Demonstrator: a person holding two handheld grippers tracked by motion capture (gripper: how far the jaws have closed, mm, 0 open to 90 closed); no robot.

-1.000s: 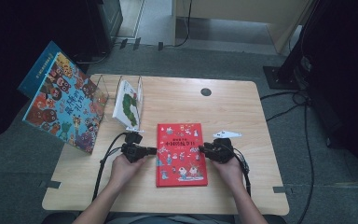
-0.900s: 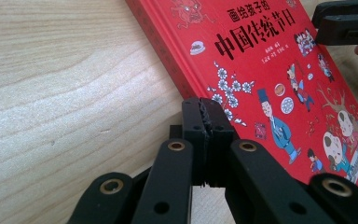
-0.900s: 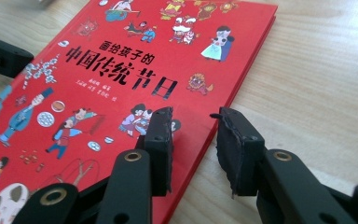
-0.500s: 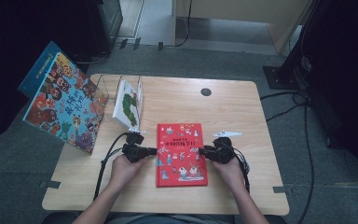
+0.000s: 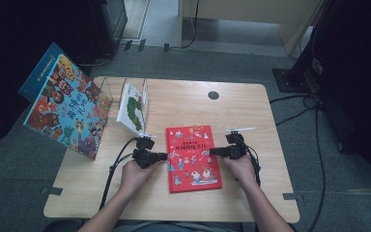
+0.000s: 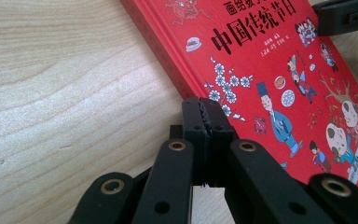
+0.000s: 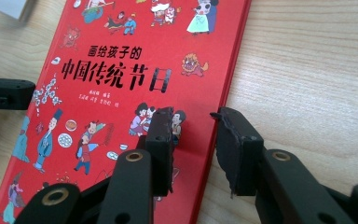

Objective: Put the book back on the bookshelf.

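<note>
High view: surface (image 5: 183, 108) evenly lit from overhead, room around it dim, top-left and right corners nearly black. Picture soft, slightly grainy, small print unreadable. Shadows under the hands faint. Left gripper view: wood grain sharp, red book (image 6: 270, 70) cover crisp, mild sheen on it; near black linkage at bottom blurry. Right gripper view: bright, title sharp, foreground claw parts soft, wood pale at right.
</note>
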